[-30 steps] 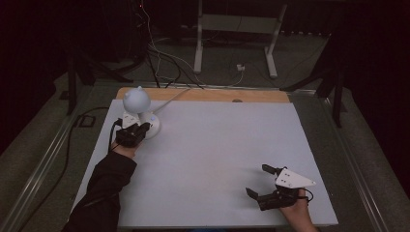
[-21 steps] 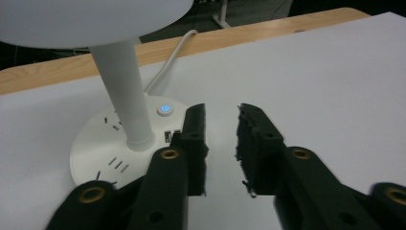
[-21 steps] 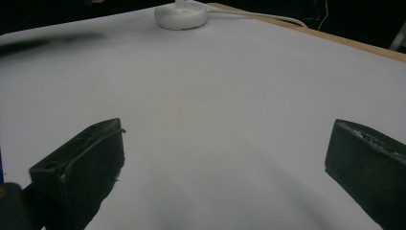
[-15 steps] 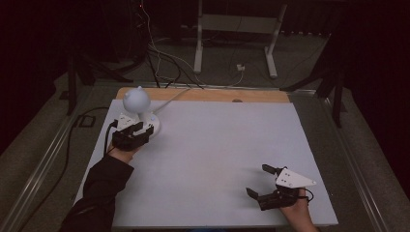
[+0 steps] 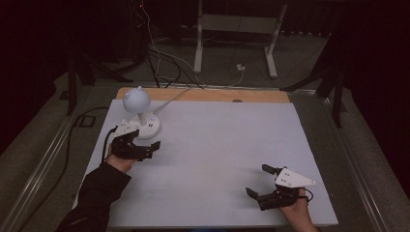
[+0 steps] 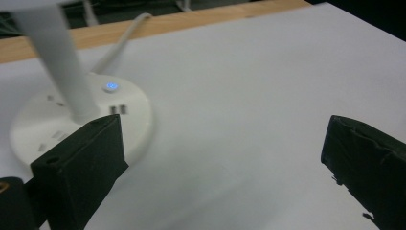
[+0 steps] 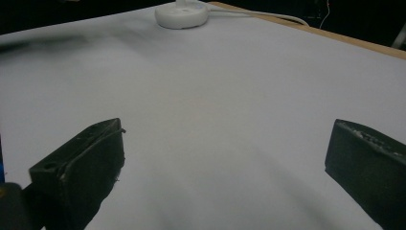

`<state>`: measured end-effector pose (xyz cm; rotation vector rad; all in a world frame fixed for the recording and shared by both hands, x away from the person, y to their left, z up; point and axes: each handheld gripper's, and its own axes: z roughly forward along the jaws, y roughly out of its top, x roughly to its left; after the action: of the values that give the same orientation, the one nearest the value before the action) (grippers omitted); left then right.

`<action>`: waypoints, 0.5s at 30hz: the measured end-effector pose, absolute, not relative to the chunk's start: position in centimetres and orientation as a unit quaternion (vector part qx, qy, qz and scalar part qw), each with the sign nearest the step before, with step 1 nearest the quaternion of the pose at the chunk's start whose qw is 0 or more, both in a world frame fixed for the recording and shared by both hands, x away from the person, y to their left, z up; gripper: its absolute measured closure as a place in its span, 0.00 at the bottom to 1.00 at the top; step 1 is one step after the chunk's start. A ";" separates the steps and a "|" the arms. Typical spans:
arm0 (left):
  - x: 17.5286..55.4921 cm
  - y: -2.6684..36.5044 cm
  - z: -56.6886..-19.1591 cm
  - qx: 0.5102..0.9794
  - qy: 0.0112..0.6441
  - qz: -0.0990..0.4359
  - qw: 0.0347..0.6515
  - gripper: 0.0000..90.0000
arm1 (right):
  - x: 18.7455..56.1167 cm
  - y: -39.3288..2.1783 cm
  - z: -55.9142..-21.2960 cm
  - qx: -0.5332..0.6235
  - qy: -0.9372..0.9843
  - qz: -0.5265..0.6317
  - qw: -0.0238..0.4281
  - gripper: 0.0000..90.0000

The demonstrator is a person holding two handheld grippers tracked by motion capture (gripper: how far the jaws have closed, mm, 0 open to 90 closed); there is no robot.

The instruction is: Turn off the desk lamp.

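One white desk lamp stands at your 11 o'clock. Two grippers: left gripper beside its base, right gripper at 5 o'clock, both with jaws apart, empty.

A white lamp blocks the table's far-left corner; elsewhere open.

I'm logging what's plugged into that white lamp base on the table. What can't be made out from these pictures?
- Lamp head: cut off by the top edge in the left gripper view; the high view shows it small.
- Lamp base: near side hidden behind the left tool's jaw; markings blurred.
- Cord: far end lost in the dark floor, high view.
- Base in the right gripper view: too small, stem cropped.
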<state>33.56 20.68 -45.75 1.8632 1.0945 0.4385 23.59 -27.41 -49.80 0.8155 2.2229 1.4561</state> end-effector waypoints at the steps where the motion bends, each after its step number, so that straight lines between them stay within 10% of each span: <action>1: 33.4 20.6 -45.8 0.756 0.439 0.180 0.451 0.02 | 23.6 -27.4 -49.8 0.289 0.787 0.515 0.180 0.00; 15: 29.6 19.9 -46.8 0.786 0.395 0.154 0.451 0.01 | 23.6 -27.4 -49.9 0.291 0.786 0.515 0.179 0.00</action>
<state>29.63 19.92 -46.83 1.9419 0.9755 0.3794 23.65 -27.39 -49.85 0.8226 2.2229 1.4559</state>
